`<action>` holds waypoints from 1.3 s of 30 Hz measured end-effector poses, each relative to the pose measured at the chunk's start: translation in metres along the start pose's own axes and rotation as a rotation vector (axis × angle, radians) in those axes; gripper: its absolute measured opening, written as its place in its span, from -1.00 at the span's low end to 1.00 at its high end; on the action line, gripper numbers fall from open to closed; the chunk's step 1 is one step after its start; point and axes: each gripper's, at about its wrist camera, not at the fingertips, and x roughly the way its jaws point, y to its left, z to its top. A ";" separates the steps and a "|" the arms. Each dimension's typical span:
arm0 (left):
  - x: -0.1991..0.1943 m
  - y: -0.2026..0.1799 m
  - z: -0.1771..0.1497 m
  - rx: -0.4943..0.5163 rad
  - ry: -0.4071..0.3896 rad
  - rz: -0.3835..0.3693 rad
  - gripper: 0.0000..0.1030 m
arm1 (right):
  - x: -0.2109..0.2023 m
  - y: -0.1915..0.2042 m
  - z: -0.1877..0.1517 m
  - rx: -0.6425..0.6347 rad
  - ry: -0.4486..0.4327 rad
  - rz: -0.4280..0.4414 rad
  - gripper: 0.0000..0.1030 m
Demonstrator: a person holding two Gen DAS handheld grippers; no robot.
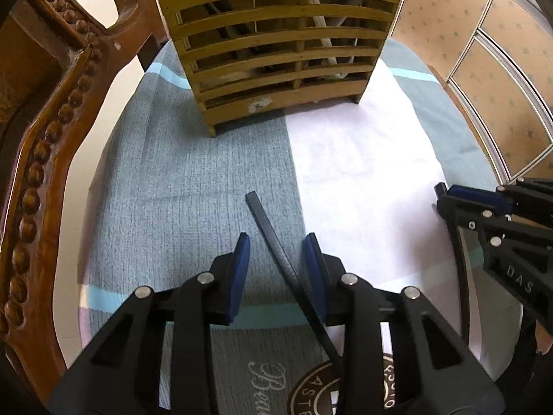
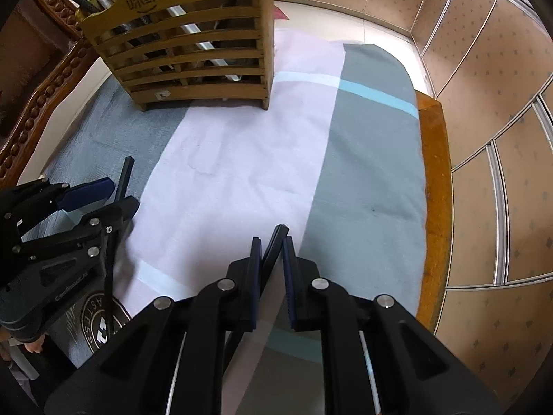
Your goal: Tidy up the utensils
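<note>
The right gripper (image 2: 269, 242) is clenched on a slim black square-ended chopstick (image 2: 278, 237) whose tip pokes out just past the pads. The left gripper (image 1: 276, 242) stands released: a second black chopstick (image 1: 268, 228) runs slantwise between its blue pads, nearer the right-hand pad, and whether it touches is hard to tell. To close well, I'd centre that stick first, then squeeze. Both hover over the striped blue-and-white cloth (image 2: 242, 159). Beyond stands the slatted bamboo utensil holder (image 1: 276, 52), already holding utensils.
</note>
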 end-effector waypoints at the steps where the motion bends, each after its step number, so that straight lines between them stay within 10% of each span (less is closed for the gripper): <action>1: 0.000 0.000 0.001 -0.002 0.001 0.001 -0.34 | 0.000 -0.001 0.000 0.004 0.001 0.000 -0.75; 11: 0.009 -0.005 0.013 -0.031 -0.005 0.024 0.05 | 0.011 -0.006 0.005 0.025 0.018 -0.003 -0.62; 18: 0.009 -0.032 0.022 0.052 -0.022 -0.029 -0.80 | 0.011 -0.009 0.001 0.028 0.009 0.008 -0.63; 27: 0.003 -0.027 0.005 0.040 0.009 -0.059 -0.82 | 0.010 -0.011 0.001 0.026 0.016 0.063 -0.63; 39: 0.022 -0.030 0.025 0.009 0.022 0.005 -0.14 | 0.005 -0.044 0.007 0.203 0.043 0.088 -0.40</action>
